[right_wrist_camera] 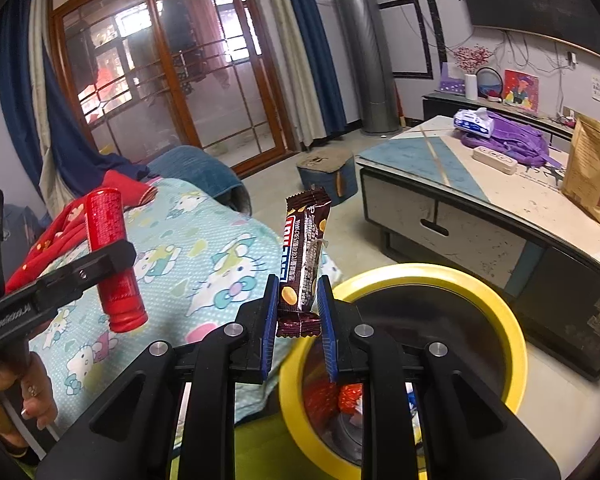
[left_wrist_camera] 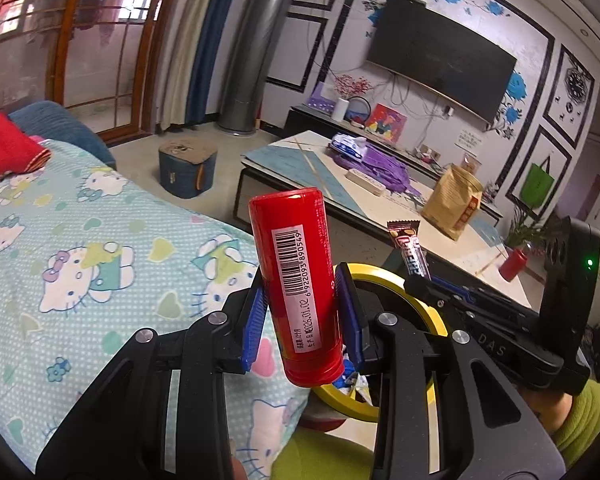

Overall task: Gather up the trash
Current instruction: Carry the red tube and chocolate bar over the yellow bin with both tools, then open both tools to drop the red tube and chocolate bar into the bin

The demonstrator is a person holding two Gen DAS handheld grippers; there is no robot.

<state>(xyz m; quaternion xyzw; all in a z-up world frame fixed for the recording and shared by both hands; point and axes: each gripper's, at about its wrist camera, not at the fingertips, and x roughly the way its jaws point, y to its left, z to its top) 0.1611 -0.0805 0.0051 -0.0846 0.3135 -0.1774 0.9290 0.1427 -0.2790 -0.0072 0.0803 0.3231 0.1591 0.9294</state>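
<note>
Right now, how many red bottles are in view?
2. One red bottle is clamped in the left gripper beside the yellow bin. Another red bottle lies on the coffee table's far end. Others may be hidden.

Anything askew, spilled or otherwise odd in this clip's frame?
Nothing spilled or damaged. The red bottle is held upside down, neck downward, in the left gripper, tilted. The brown snack wrapper stands upright in the right gripper. Both are near the yellow-rimmed bin, which already holds trash.
</note>
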